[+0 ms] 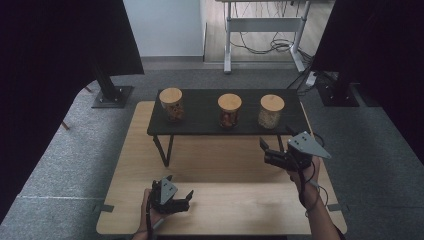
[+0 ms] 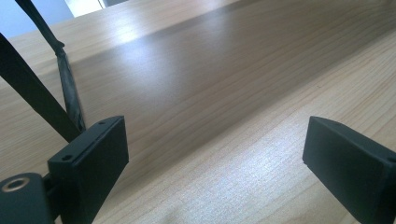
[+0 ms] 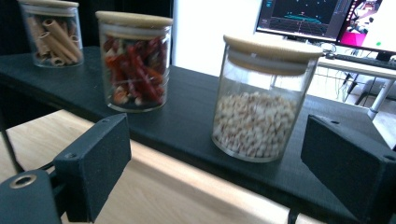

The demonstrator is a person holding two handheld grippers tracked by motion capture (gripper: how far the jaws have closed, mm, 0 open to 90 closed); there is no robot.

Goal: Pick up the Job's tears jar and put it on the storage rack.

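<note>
Three glass jars with wooden lids stand in a row on a low black shelf [image 1: 200, 125]: a pasta-tube jar [image 1: 172, 104] at the left, a jar of red pieces [image 1: 229, 110] in the middle, a jar of pale beans [image 1: 271, 111] at the right. My right gripper [image 1: 263, 148] is held open in front of the shelf, just below the bean jar [image 3: 261, 100], which stands ahead of its jaws with nothing between them. The red jar [image 3: 134, 60] and pasta jar [image 3: 51, 32] lie further left. My left gripper [image 1: 190, 197] rests open near the table's front edge, empty [image 2: 215, 154].
The shelf stands on thin black legs [image 2: 67, 84] over a light wooden table [image 1: 220, 210]. Dark curtains hang on both sides, with stand bases [image 1: 112, 95] on the grey carpet. A white desk frame [image 1: 265, 30] with cables stands behind. A monitor [image 3: 303, 18] glows beyond the shelf.
</note>
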